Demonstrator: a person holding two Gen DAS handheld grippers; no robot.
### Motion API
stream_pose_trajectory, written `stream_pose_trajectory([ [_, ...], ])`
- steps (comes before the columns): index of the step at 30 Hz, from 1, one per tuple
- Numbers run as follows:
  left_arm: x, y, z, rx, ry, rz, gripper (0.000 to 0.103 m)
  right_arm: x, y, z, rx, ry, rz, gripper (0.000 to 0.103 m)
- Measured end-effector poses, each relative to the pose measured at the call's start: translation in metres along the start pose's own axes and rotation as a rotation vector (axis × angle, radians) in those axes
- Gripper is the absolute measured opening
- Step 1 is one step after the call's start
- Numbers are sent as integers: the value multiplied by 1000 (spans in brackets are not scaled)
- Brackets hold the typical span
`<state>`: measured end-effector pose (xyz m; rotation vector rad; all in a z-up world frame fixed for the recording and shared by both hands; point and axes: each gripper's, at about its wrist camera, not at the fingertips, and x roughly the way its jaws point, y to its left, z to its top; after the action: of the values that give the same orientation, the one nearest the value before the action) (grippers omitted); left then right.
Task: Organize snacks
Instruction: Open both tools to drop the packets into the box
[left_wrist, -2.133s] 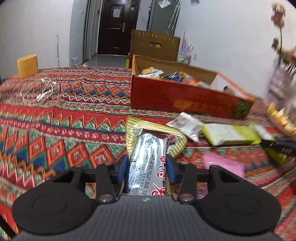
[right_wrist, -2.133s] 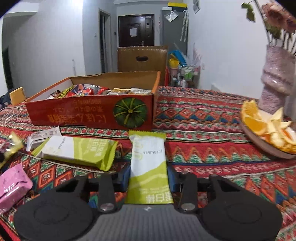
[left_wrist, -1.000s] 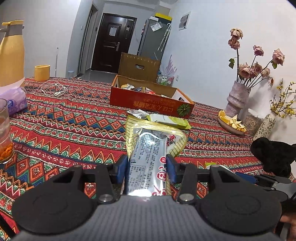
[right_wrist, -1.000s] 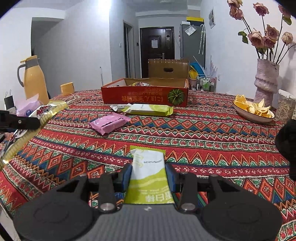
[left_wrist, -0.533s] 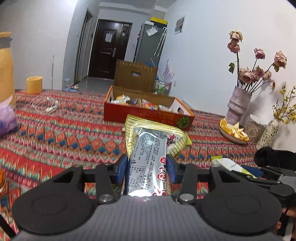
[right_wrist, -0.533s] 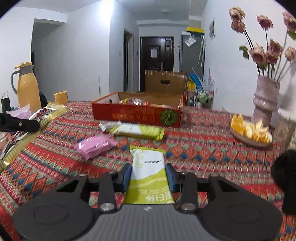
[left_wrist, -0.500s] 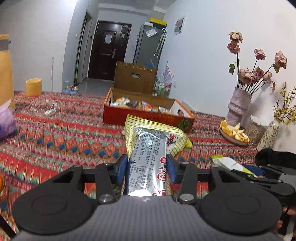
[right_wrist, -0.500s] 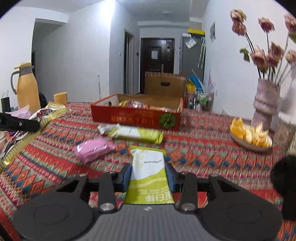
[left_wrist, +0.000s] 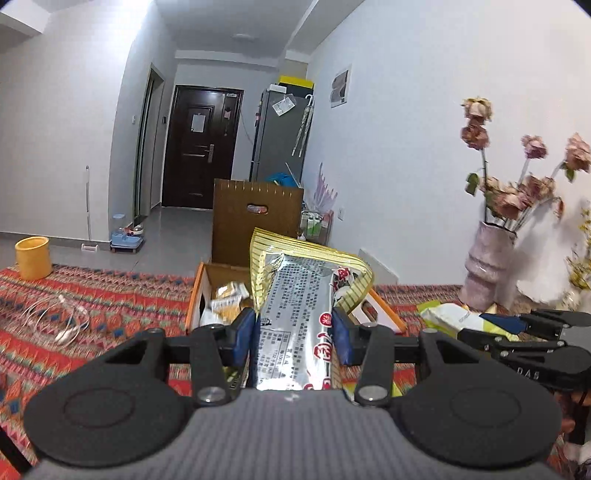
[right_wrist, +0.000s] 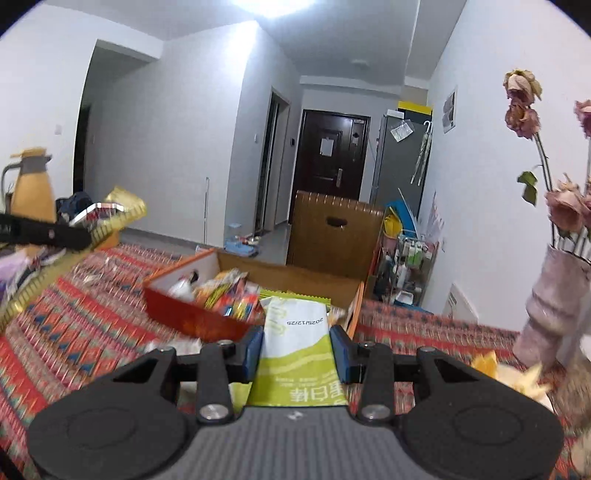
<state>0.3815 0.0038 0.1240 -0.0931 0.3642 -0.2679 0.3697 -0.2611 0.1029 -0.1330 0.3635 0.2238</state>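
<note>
Hovering at twelve o'clock: open red cardboard box (right_wrist: 192, 317), glossy packets piled inside, sitting on zigzag-woven tablecloth (right_wrist: 74, 332). Pinching a crinkly silver-and-gold foil packet (left_wrist: 295, 306) lengthwise, left gripper (left_wrist: 293, 334) jaws half-closed. Clamping a smooth green-white pouch (right_wrist: 295, 332) stamped "2025/12/25", right gripper (right_wrist: 297, 349) likewise part-closed.

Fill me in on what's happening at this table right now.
A person is tidying snacks with a handheld gripper in each hand. The left gripper is clamped on a silver and gold foil snack packet, and the right gripper is clamped on a green and white snack pouch. Both packets are held in the air in front of the open red cardboard box on the patterned red tablecloth. The box already holds several colourful packets; neither held snack is in it yet.
</note>
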Motion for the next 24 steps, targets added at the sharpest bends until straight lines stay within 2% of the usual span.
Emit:
stream_pose_trajectory([
  [6,78,13,29,7,-8,34,45,87,-25,28,60,23,12,39],
  [10,139,26,39,-28,19,81,45,154,-33,33,125,57,8,39],
  [14,200,44,42,-57,75,108,45,213,-37,28,160,104,-43,39],
  [20,266,74,27,-166,185,121,48,267,-35,14,134,167,-129,40],
  [21,271,78,22,-195,197,119,52,272,-32,12,119,168,-153,43],
  [22,276,78,17,-197,221,111,57,276,-28,8,105,174,-176,52],
  [24,283,75,12,-172,258,96,62,281,-24,1,91,197,-167,62],
])
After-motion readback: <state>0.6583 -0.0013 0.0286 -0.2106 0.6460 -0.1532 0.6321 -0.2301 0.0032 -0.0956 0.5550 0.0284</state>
